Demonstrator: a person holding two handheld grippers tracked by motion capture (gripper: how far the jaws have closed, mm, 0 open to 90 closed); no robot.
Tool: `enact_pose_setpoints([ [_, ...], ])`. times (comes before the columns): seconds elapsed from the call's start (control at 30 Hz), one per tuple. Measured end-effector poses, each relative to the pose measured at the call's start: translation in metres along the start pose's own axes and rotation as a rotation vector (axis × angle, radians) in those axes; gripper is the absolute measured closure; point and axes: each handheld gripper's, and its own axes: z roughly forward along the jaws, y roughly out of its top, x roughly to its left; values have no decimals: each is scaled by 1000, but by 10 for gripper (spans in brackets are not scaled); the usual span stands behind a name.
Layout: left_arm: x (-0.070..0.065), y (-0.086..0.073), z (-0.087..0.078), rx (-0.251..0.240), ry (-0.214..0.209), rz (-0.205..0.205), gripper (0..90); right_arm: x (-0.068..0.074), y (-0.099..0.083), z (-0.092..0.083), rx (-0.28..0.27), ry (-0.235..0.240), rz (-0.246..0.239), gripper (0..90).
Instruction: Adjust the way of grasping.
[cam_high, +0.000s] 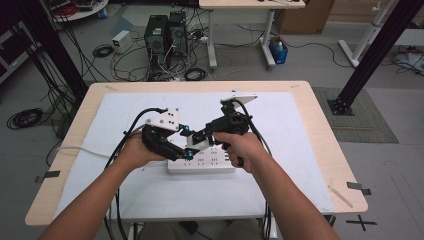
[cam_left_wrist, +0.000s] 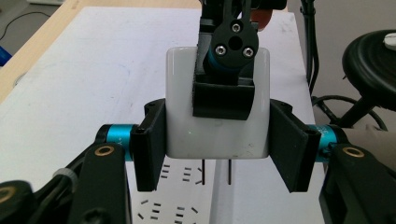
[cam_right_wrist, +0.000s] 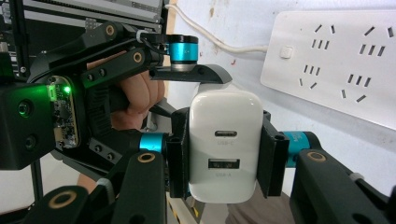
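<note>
Now | left hand-held gripper (cam_left_wrist: 217, 149) and right hand-held gripper (cam_right_wrist: 224, 154) both pinching white charger (cam_right_wrist: 224, 144) | prongs above power strip (cam_high: 200, 164) | risk: opposing pulls tilting prongs, missing slots

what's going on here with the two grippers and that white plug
A person holds a white charger with both grippers above a white power strip on the table. The left gripper clamps its sides; the right gripper grips it too. Its prongs hang just above the strip, not yet inserted.

Even, soft overhead light w/ faint shadows; high view sharp, gripper views slightly soft up close, no glare.
</note>
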Motion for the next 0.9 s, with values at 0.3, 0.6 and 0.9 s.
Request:
enact_pose_setpoints([
  [0.3, -1, 1, 0, -10, 13, 8, 426, 1, -1, -1, -16, 0, -7, 622],
  [0.6, 2, 0, -2, 22, 17, -3, 359, 1, -1, -2, -19, 11, -23, 622],
  [0.9, 17, -1, -7, 164, -17, -181, 217, -2, -2, -15, -43, -23, -40, 622],
])
